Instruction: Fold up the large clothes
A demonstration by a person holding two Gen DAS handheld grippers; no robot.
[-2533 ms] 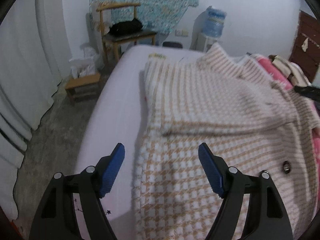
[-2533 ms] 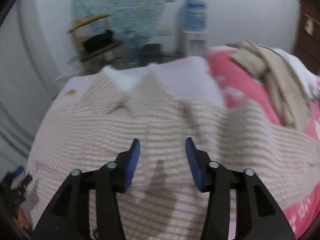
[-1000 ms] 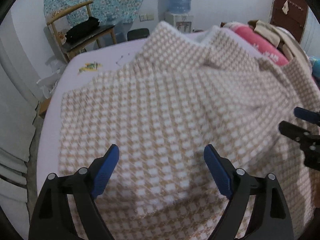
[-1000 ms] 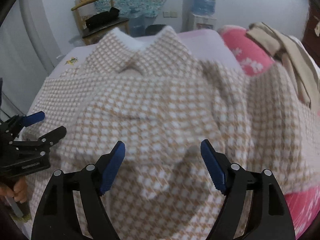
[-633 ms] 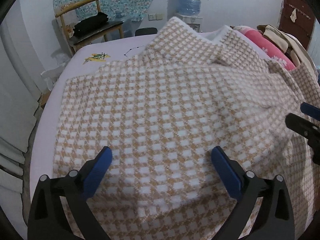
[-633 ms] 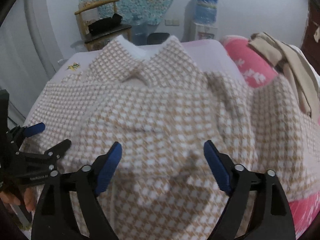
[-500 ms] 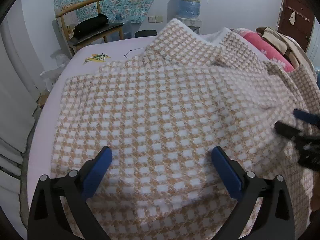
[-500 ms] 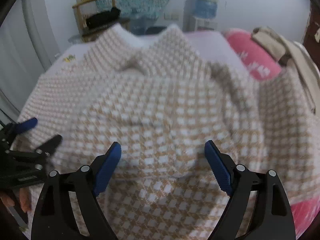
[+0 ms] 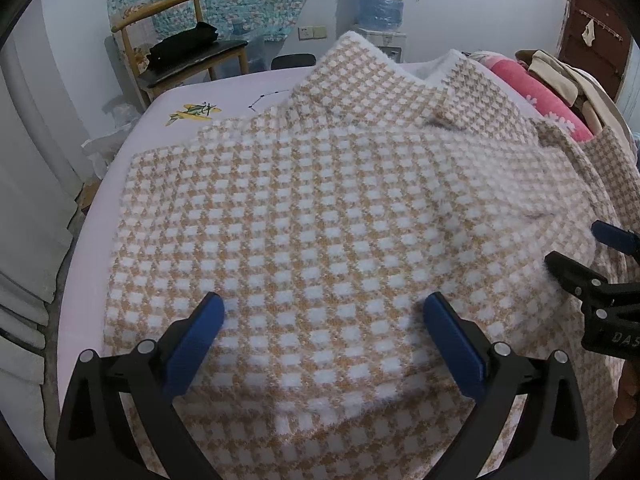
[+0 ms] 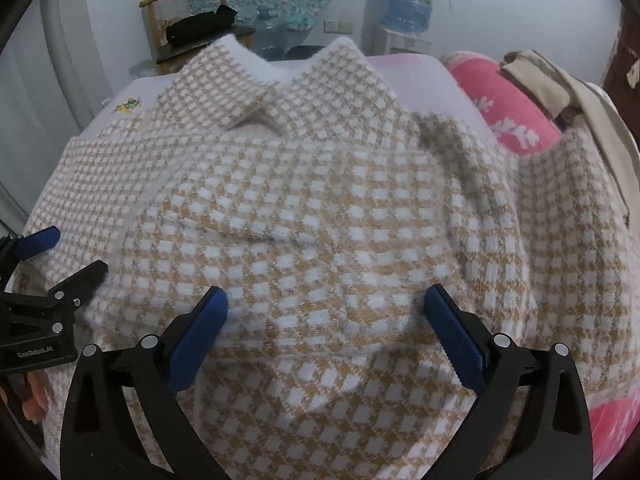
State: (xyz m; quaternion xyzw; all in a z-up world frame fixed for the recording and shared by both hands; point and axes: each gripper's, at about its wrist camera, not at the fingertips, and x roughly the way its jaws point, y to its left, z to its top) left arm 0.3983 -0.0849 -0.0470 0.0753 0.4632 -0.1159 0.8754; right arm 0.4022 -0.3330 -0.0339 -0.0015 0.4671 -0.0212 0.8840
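A large tan-and-white houndstooth coat (image 9: 320,208) lies spread on a lilac bed, collar at the far end; it also fills the right wrist view (image 10: 320,216). A sleeve is folded across its front. My left gripper (image 9: 324,316) is open and empty just above the coat's lower left part. My right gripper (image 10: 326,312) is open and empty above the coat's lower middle. Each gripper shows in the other's view: the right one at the right edge (image 9: 588,256), the left one at the left edge (image 10: 60,256).
The lilac bed sheet (image 9: 168,112) shows at the left. A pink blanket (image 10: 508,108) and beige clothes (image 10: 560,80) lie at the right. A wooden chair (image 9: 180,52) with a black bag and a water dispenser (image 9: 380,4) stand beyond the bed.
Both grippers have swung over the coat's middle. The right gripper has opened wider. In the last half second both have held nearly still above the fabric.
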